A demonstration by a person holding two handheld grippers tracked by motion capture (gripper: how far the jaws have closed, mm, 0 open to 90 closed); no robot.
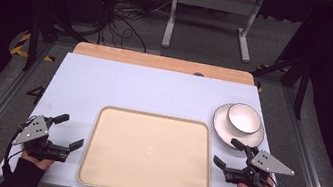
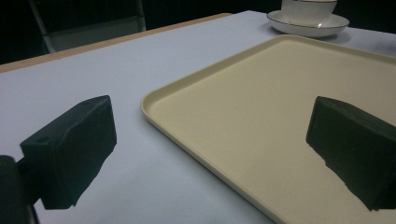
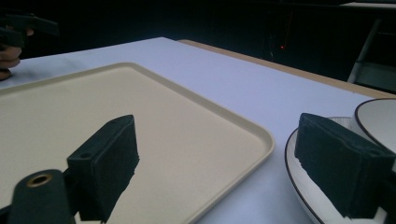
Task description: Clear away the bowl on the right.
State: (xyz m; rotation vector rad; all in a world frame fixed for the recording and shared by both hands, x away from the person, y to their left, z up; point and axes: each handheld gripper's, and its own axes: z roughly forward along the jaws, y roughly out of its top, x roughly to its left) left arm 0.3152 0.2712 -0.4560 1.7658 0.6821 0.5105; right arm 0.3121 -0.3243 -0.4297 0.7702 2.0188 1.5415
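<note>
Beige tray (image 1: pixel 149 152) sits bare in the middle of the white worktop (image 1: pixel 120 86) — nothing on it. Off its far right corner there's a white bowl (image 1: pixel 244 118) sitting on a plate (image 1: pixel 225 125); looks empty, though I can't really see inside. Left claw (image 1: pixel 70 131) hovers by the tray's left edge, right claw (image 1: pixel 228 153) just beside the plate — both wide open, holding nothing.

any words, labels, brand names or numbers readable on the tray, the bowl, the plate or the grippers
None: no text can be read.
The tray, bowl and plate are plain.
The left gripper and right gripper carry no legible marking.
</note>
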